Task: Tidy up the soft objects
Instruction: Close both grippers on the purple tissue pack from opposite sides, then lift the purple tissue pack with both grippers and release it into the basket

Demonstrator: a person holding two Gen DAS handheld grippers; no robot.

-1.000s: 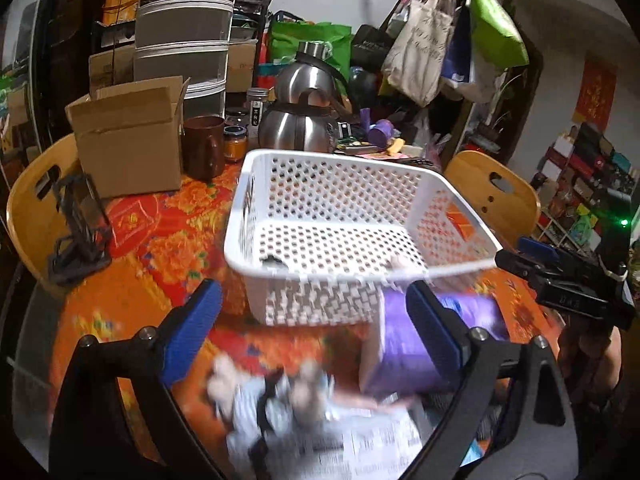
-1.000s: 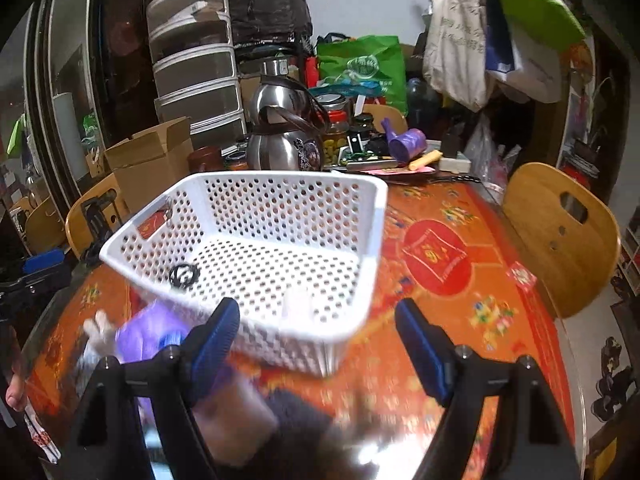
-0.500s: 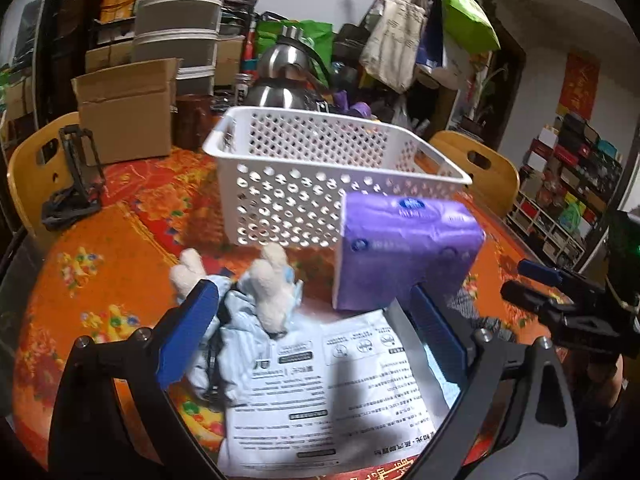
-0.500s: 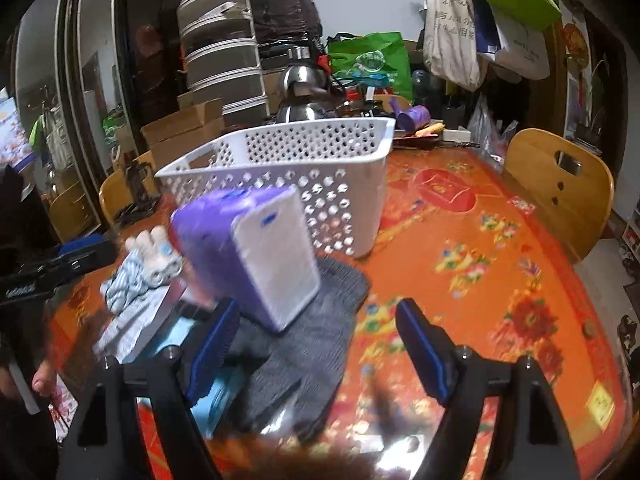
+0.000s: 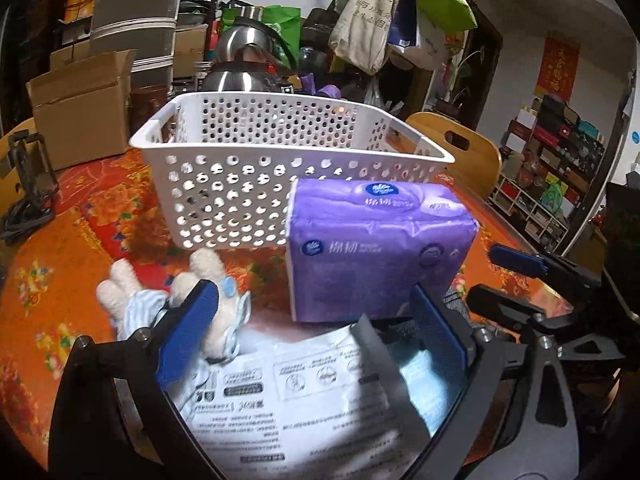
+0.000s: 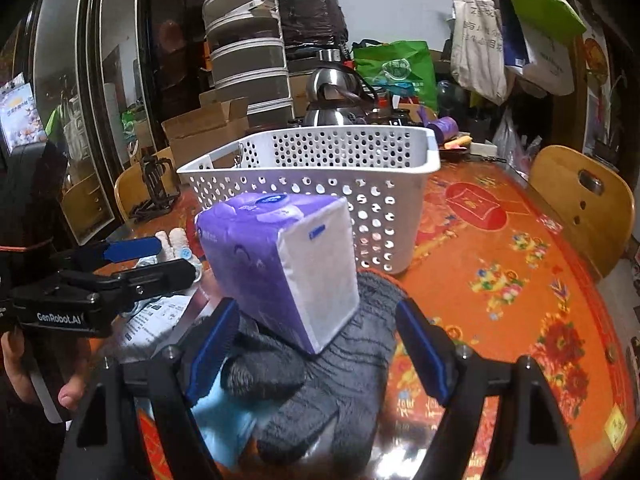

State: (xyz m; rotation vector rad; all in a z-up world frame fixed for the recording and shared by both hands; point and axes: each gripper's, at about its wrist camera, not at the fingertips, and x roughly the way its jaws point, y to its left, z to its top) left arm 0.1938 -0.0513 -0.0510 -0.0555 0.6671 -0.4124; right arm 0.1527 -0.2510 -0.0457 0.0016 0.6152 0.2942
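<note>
Left claw (image 5: pixel 312 328): blue-padded jaws spread wide, nothing between the pads. It hangs low over a printed white paper sheet (image 5: pixel 304 396). Its left pad sits in front of a small cream plush toy in blue striped cloth (image 5: pixel 180 300), which lies on the counter (image 5: pixel 52 272), covered in orange-red flowered cloth.

Right claw (image 6: pixel 316 352): jaws likewise wide apart, gripping nothing. Beneath and between them lies a dark grey knitted glove (image 6: pixel 336 380), with a light blue flat item (image 6: pixel 220 416) partly under it.

Purple plastic-wrapped pack of tissues (image 5: pixel 376 252) stands upright just ahead of both claws, its base resting partly on the glove and the paper. Neither claw touches it.

Behind the pack, close against it: white perforated plastic basket (image 5: pixel 248 152). From this low angle its floor is hidden.

Farther back: brown cardboard box (image 5: pixel 80 108), steel kettle (image 5: pixel 244 64), wooden chair back (image 6: pixel 584 200).
</note>
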